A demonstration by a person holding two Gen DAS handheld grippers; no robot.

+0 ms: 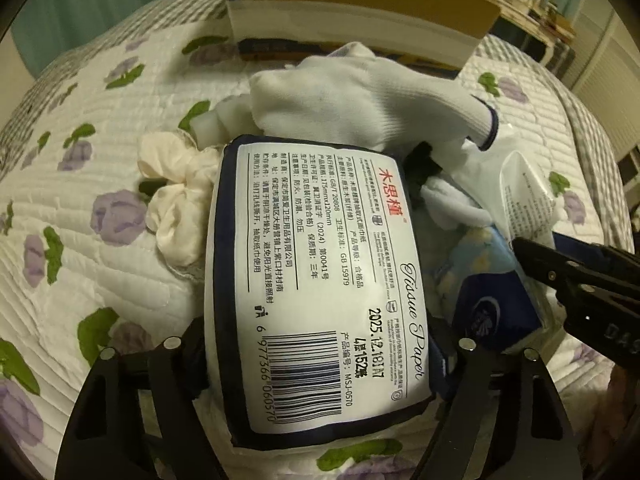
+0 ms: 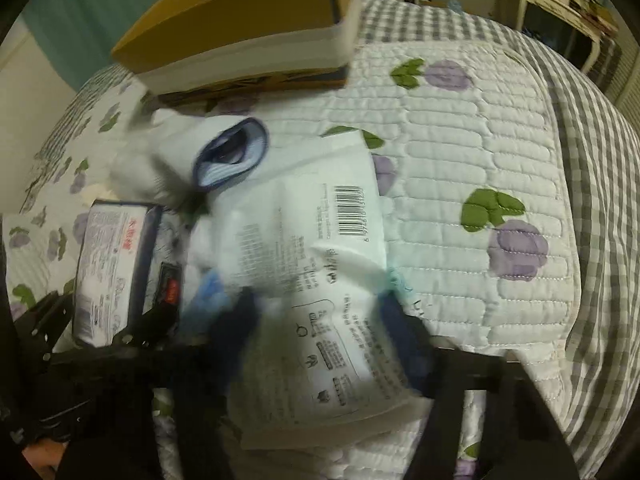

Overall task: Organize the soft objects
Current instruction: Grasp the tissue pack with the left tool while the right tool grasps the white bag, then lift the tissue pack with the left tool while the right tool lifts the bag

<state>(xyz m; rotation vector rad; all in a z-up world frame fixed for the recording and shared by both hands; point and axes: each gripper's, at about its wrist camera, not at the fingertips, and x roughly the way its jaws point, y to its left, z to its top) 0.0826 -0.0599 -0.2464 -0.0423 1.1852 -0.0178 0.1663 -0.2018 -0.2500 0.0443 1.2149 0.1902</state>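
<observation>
On a bed covered by a white quilt (image 1: 100, 264) printed with purple flowers and green leaves, a heap of soft things lies in front of an open cardboard box (image 1: 352, 4), which sits at twelve o'clock in both views. In the left wrist view the left hand-held gripper (image 1: 320, 344) reaches down over a navy-edged tissue pack (image 1: 316, 280) with its printed label and barcode facing up; the pack lies between the two fingers, which flank its near end, and I cannot tell whether the pads actually press it. A white knit glove (image 1: 360, 100) with a dark cuff lies at twelve o'clock from the pack, a cream scrunchie (image 1: 176, 196) at ten o'clock, and a blue patterned cloth (image 1: 480, 264) at three o'clock. In the blurred right wrist view the right hand-held gripper (image 2: 320, 320) straddles a white plastic wipes packet (image 2: 320, 280), its fingers close against both sides of the packet's near half, apparently pinching it. The tissue pack appears there at nine o'clock.
</observation>
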